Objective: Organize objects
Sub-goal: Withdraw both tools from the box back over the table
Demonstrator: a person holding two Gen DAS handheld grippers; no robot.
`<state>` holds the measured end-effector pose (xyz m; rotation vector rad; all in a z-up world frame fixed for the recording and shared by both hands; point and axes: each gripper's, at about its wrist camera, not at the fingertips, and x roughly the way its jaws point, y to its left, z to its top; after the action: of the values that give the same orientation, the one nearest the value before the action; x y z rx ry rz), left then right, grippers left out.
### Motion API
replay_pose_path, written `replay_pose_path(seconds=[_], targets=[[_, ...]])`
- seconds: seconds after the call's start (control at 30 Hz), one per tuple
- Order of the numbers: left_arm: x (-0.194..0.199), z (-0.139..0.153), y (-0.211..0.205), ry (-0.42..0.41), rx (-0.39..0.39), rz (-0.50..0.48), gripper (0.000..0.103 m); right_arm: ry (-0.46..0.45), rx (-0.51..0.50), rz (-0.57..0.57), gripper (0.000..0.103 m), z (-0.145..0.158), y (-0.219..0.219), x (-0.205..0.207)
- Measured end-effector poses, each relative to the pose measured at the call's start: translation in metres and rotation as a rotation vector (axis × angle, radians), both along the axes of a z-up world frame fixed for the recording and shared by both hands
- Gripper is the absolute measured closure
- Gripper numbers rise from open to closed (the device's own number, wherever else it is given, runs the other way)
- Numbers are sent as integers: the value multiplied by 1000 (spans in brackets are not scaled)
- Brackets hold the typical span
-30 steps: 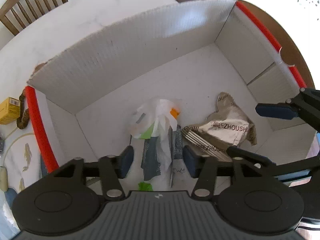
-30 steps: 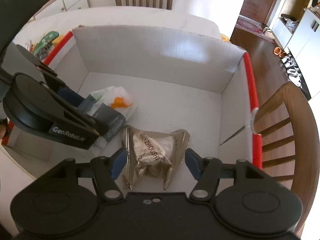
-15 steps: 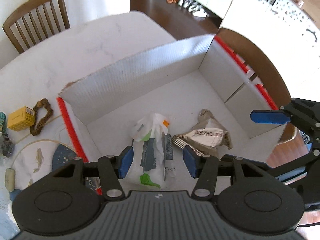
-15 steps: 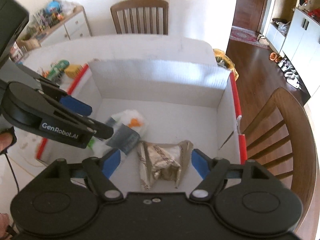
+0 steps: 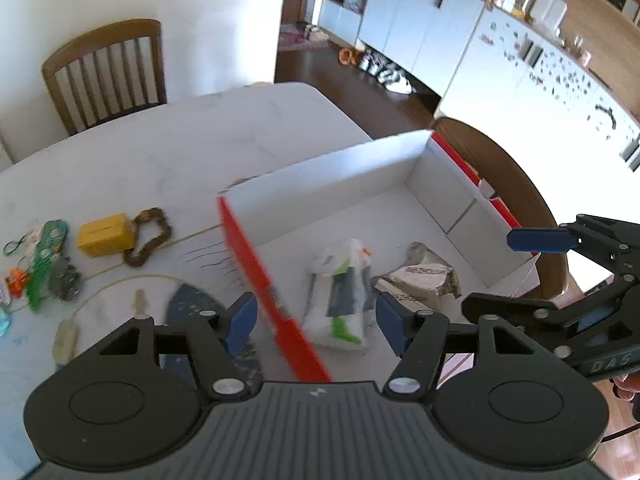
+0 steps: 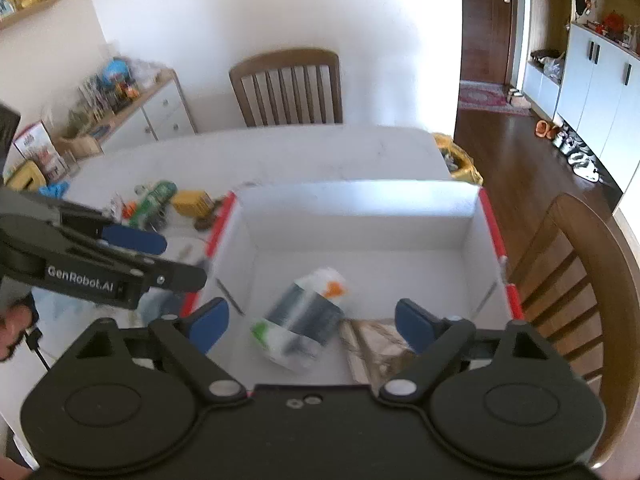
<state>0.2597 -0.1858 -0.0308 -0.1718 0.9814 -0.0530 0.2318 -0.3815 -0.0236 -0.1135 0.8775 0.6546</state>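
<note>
Item one: our left gripper (image 5: 312, 322), blue-padded fingers (image 5: 240, 320) apart and opening, nothing clamped; they straddle the red-taped rim of the white corrugated cardboard box (image 5: 360, 176).

Item two: our right gripper (image 6: 308, 322), fingers (image 6: 414, 324) wide and opening, nothing gripped.

Item three: the clear plastic bag with dark, green and orange contents (image 5: 340, 292), lying on the box floor below and between the left fingers, nearer the right-hand one.

Item four: the crumpled silver foil packet (image 5: 424, 280), touching the bag, beyond the right-hand left finger; under the right gripper's right finger.

Item five: on the white marble worktop (image 5: 160, 168), left of the left fingers, a small yellow box (image 5: 104, 234), a brown braided loop (image 5: 150, 236) and green-and-orange oddments (image 5: 40, 264).
</note>
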Motion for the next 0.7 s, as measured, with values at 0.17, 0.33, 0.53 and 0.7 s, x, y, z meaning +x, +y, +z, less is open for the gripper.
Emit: replay_pose_path(seconds=[0.17,0.33,0.53,0.7], targets=[[-33,9,31,-56,10,45,22,-17,66,-10,5,7,22,-18],[-66,14,64,-100,33,76,18,-21,87,-3,5,10,56,-36],[-103,13,103,-138,69,91,7,-16,82,17,5,7,99,-55],[-127,8,139,-157,85,117,3,-12,69,36,5,1,132,-69]])
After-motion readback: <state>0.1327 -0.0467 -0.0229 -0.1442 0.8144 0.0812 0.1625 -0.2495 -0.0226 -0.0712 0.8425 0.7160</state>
